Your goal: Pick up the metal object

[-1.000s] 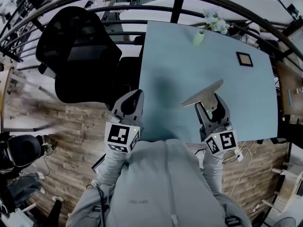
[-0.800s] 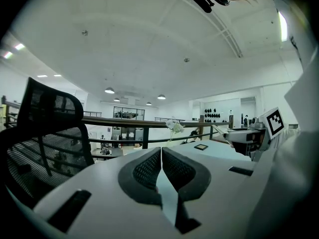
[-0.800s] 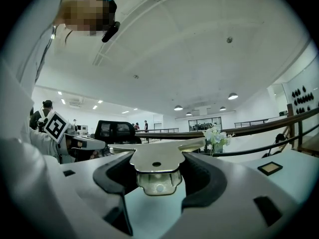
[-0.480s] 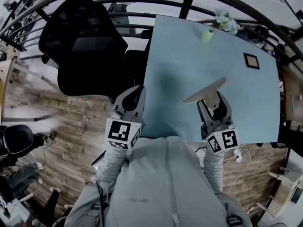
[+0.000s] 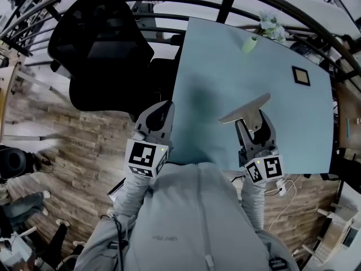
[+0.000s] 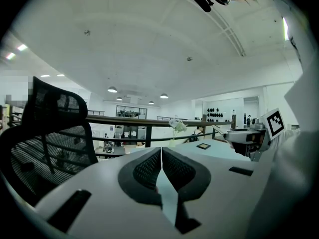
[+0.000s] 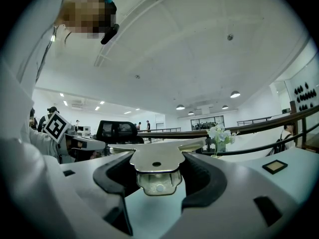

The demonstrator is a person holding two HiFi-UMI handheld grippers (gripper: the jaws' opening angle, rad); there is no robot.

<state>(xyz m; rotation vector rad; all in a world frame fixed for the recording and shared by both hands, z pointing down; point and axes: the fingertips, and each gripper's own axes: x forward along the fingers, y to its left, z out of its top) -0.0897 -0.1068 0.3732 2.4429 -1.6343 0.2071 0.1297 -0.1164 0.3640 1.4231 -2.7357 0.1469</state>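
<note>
The metal object [image 5: 243,109] is a flat, wide blade with a short folded handle. It juts forward from my right gripper [image 5: 252,121] over the near part of the pale blue table [image 5: 225,55]. In the right gripper view the handle [image 7: 155,176] sits between the dark pads [image 7: 202,176], which press its sides, so my right gripper [image 7: 157,172] is shut on it. My left gripper [image 5: 159,114] hovers at the table's near left edge. In the left gripper view its two pads [image 6: 149,168] meet with nothing between them.
A black mesh office chair [image 5: 101,44] stands left of the table. At the table's far edge are a small vase of white flowers [image 5: 258,34] and a small dark square frame [image 5: 300,75]. A dark railing [image 5: 225,1] runs behind. Wooden floor lies to the left.
The head view has shifted slightly. Both grippers and the held metal object keep nearly the same places over the table's near edge.
</note>
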